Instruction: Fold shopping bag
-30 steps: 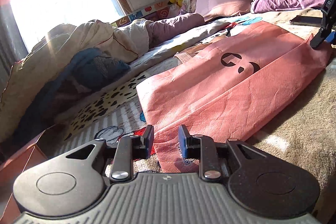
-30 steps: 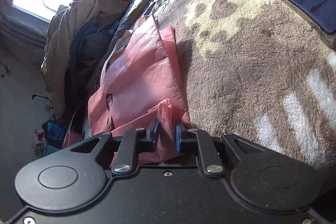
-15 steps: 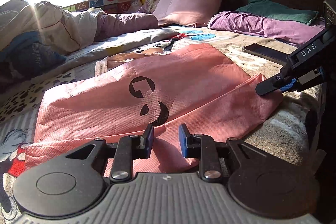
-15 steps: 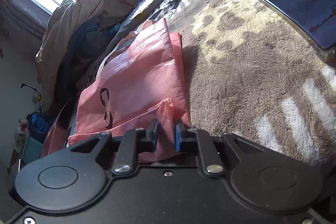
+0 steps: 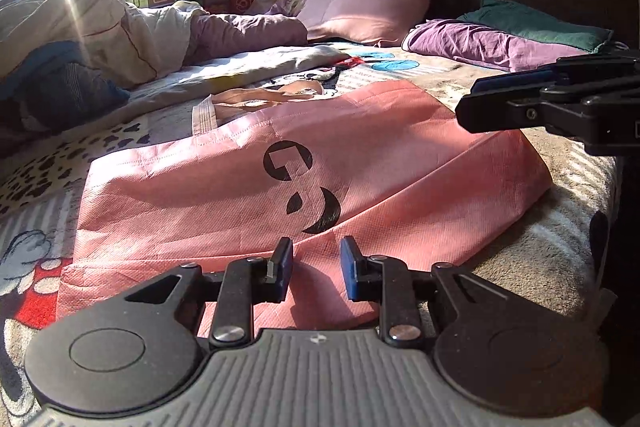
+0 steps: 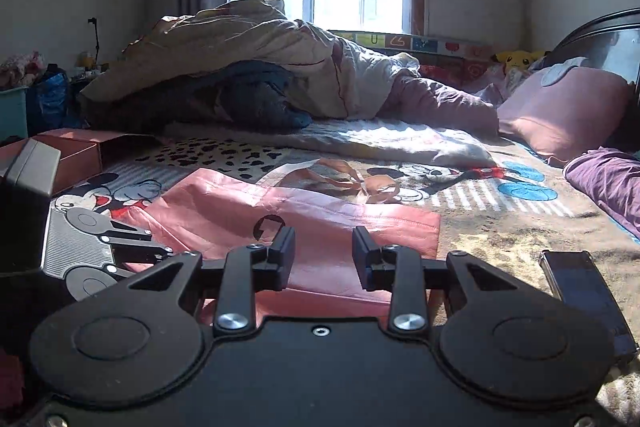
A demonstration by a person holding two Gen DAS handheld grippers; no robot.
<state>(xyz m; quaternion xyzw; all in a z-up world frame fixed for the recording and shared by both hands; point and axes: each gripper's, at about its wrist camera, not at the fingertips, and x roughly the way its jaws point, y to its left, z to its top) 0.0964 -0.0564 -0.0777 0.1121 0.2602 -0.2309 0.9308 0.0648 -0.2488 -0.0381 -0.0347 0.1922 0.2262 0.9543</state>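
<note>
The left gripper, jaws narrowly apart and holding nothing, hovers at the near edge of the pink shopping bag, which lies flat on the bed. The right gripper, jaws just opened and empty, hangs above the bag. Likely between folds; next comes regrasping an edge. The bag's black logo is unreadable.

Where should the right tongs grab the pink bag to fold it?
Probably the bag's near right corner, coming in low from the right edge. The bag lies flat with its handles at the far end, and that corner sits free on the blanket, closest to the open right tongs.
</note>
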